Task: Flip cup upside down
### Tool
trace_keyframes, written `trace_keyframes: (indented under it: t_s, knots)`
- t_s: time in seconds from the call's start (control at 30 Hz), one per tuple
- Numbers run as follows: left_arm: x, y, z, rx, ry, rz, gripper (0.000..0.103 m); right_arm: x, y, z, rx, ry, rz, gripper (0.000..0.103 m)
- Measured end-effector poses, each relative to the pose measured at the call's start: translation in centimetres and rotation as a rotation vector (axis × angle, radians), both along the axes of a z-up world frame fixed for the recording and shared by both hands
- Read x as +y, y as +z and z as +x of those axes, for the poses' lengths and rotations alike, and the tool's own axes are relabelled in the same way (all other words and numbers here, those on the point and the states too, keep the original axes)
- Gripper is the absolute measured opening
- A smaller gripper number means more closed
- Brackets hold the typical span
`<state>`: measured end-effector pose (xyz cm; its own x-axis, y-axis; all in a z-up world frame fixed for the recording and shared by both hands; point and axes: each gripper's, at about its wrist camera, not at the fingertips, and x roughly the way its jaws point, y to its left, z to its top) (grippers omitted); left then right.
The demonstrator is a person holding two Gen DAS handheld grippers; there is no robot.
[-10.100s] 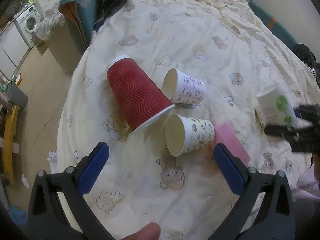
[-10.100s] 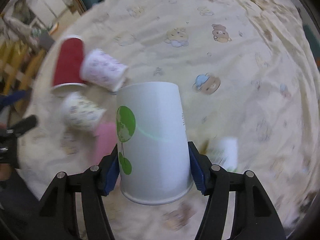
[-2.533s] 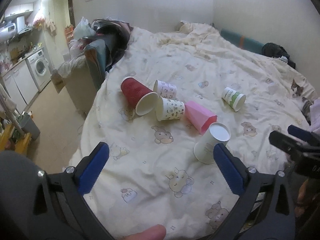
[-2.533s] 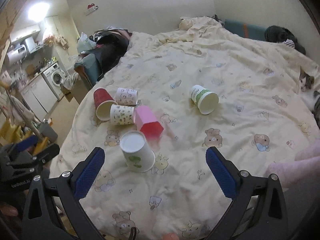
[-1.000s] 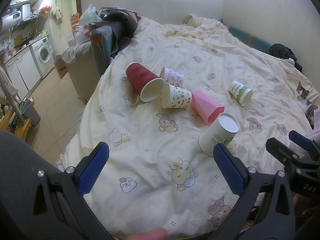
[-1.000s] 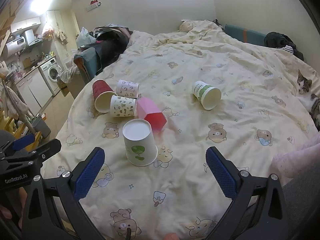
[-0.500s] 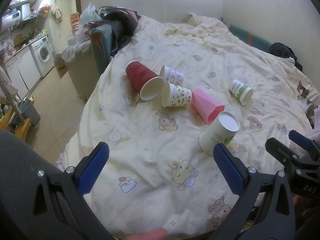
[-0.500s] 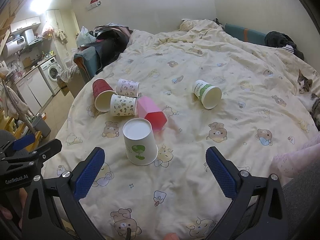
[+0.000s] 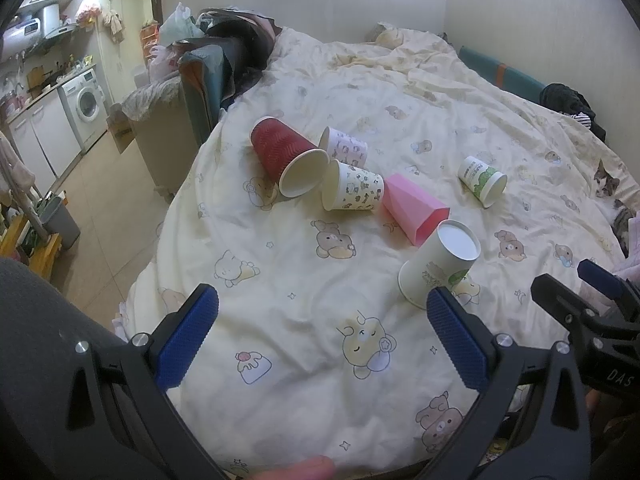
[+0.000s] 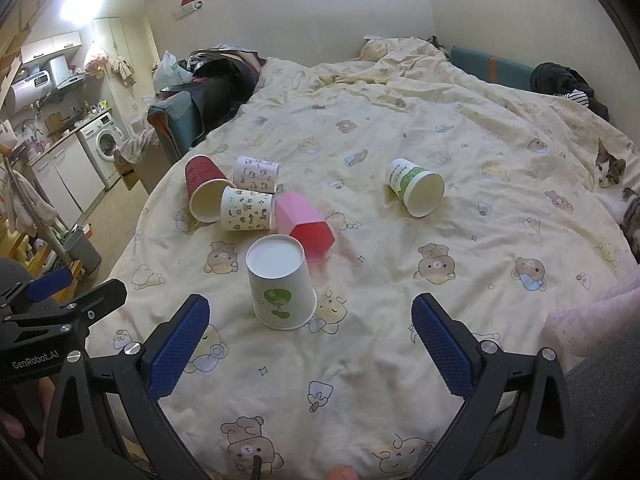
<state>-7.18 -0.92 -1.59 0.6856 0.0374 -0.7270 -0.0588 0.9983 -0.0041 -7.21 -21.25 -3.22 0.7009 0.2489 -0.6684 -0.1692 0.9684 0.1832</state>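
Bed: cream duvet (image 10: 460, 240) printed with bears carries everything; it is soft and rumpled, so anything tall on it sits on uneven ground.
Landmark: white cup with the green tree mark (image 10: 280, 286) stands mouth-down, base up, near the foot of the bed; I place the rest against it.
Task thing: that cup looks like the one already flipped; it leans a little in the left wrist view (image 9: 438, 266), which I put down to the duvet giving under its rim.
Pink cup (image 10: 306, 224): lies on its side just behind the white cup, its open end toward it, close enough that I cannot tell if they touch.
Patterned cups: one (image 10: 248, 208) lies on its side left of the pink cup, a second (image 10: 256, 174) behind it, both near the red cup.
Red cup (image 10: 204, 190): ribbed, on its side, furthest left of the cluster, mouth toward me.
Green-banded cup (image 10: 416, 186): on its side, well apart to the right and behind the white cup.
Right gripper (image 10: 310, 344): jaws wide, nothing between them, hanging just short of the white cup.
Left gripper (image 9: 324, 332): jaws wide too, empty, off to the left of the white cup.
Cat (image 10: 610, 172): lies at the far right edge of the bed, well away from the white cup.
Judgement: one cup is done; five on their sides are left if all must be flipped.
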Motion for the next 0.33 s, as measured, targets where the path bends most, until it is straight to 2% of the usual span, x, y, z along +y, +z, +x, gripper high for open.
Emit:
trace_keyframes:
  t_s: [0.33]
  knots:
    - [0.1, -0.1, -0.09, 0.001, -0.006, -0.009, 0.103, -0.02, -0.13, 0.0, -0.001, 0.004, -0.001, 0.103]
